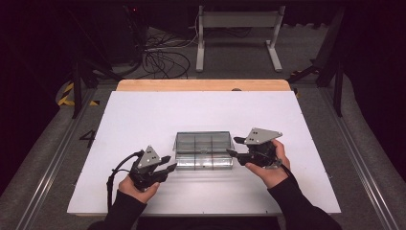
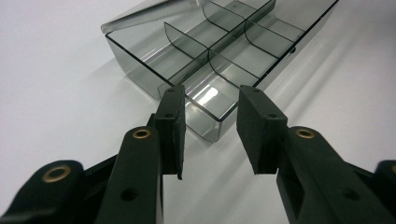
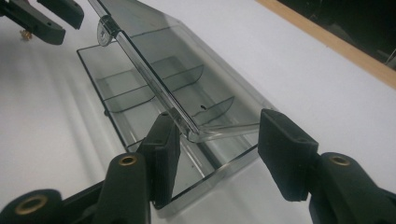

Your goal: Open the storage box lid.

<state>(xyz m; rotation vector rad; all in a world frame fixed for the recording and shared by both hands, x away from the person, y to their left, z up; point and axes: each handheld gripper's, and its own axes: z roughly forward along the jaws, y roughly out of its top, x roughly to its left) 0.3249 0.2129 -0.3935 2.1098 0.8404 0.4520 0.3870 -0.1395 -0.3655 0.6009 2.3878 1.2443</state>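
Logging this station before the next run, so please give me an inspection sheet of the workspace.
Surface: white board on a wooden table, bare around the work.
Job's things: clear compartment box, lid raised, compartments look empty.
Clutter: nothing seen.
Grippers: left gripper open, aimed at the box's end; right gripper open, jaws either side of the box's end and lid corner.
Cables: black cable trails from the left gripper; loose cables on the floor beyond.
Surroundings: metal stand, dark curtains.
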